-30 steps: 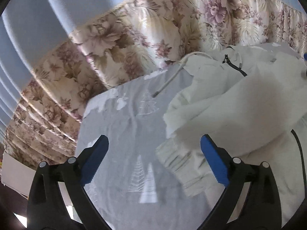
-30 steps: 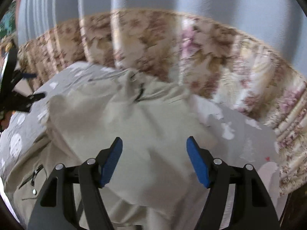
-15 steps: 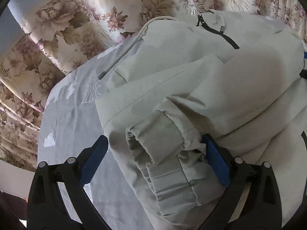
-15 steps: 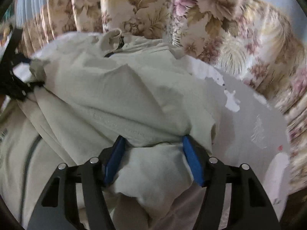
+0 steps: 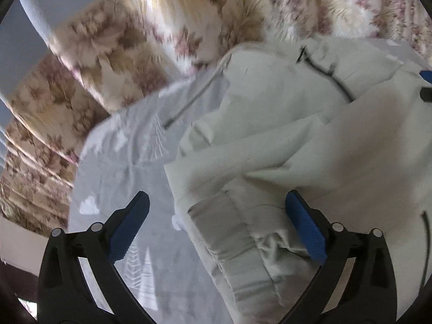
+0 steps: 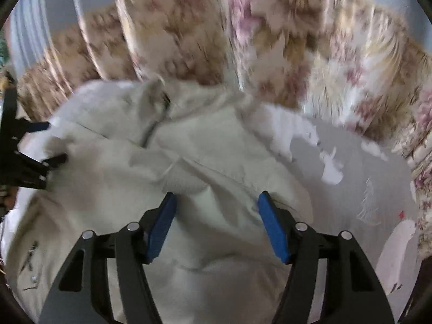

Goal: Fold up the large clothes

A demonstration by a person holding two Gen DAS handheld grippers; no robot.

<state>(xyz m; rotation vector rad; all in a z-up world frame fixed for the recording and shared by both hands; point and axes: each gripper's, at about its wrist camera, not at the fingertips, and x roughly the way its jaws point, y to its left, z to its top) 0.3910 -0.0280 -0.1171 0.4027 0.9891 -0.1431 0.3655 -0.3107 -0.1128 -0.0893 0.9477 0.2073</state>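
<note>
One garment is on show: a pale, off-white jacket (image 5: 310,145) lying bunched on a grey sheet (image 5: 118,167) printed with white trees and clouds, in front of a flowered curtain (image 5: 167,27) — one of each, as far as the blur lets me count. Two tools work on it. The left tool (image 5: 216,221) stands wide, its two blue pads (image 5: 127,229) well apart; the jacket's ribbed cuff (image 5: 232,232) lies between them, and only the right-hand pad is against the cloth, so nothing is clamped. The right tool (image 6: 216,224) has a mound of jacket fabric filling the gap between its two blue pads (image 6: 272,229), both of which press into the cloth (its jaws have just been closing on that fold). On the jacket I count one dark zipper (image 5: 329,78) near the collar and one grey drawcord (image 5: 191,100) trailing onto the sheet. No brand, label or writing can be read anywhere — the frames are too smeared.
</note>
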